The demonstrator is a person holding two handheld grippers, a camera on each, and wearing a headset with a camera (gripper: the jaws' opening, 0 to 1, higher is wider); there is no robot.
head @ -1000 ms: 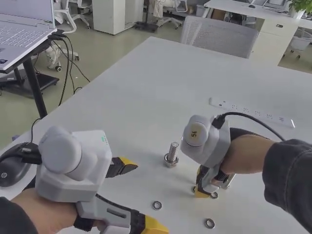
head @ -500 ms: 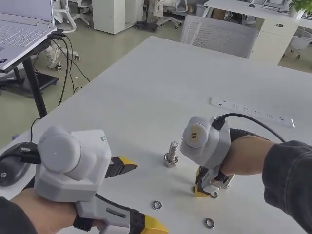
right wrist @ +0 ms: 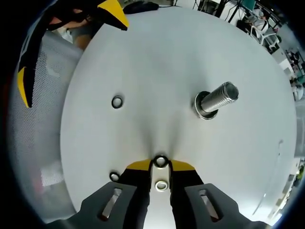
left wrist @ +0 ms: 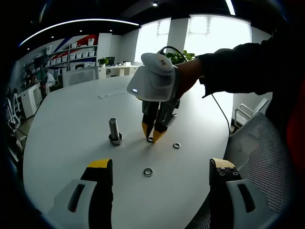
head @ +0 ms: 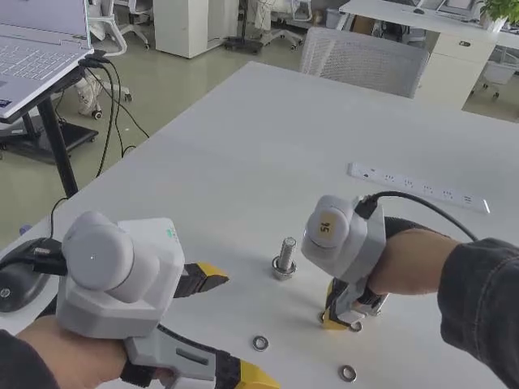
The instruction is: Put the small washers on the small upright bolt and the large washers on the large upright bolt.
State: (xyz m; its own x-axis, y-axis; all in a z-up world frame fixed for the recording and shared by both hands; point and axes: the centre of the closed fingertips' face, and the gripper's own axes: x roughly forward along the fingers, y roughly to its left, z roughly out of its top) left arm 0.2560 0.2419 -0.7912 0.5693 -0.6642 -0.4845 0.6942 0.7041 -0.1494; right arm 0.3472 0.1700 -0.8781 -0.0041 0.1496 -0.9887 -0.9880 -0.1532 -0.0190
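Washer (right wrist: 161, 161) lies flat on the white table (right wrist: 143, 71), pinched between the nearly closed tips of the right gripper (head: 334, 318). Its size is unclear. An upright bolt (right wrist: 217, 100) stands near; loose washers (right wrist: 117, 101) lie apart. Left gripper (left wrist: 161, 164) gapes wide, holding nothing.
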